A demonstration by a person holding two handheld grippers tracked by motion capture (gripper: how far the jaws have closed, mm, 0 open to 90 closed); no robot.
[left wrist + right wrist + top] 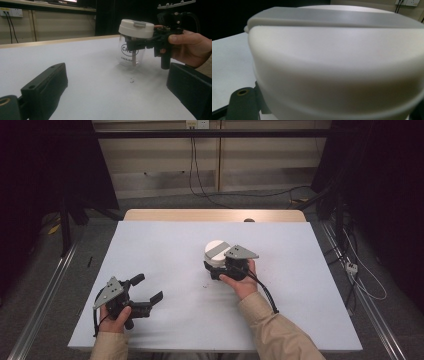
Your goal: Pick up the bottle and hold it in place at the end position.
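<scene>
A clear jar (216,252) with a white lid and a grey bar across its top stands near the middle of the white table (165,245). My right gripper (212,268) is shut on the jar just under the lid, coming at it from the near side. The left gripper view shows the jar (130,53) with black lettering on its wall, its bottom apparently on the table, and the right gripper (132,43) clasping its neck. The white lid (337,62) sits very close in the right gripper view. At the front left my left gripper (150,288) (117,72) is open, with nothing between its jaws.
A small dark speck (205,286) (131,80) lies on the table just in front of the jar. A wooden strip (215,215) runs along the table's far edge. Cables (360,275) trail over the floor at the right, and metal rails flank the table.
</scene>
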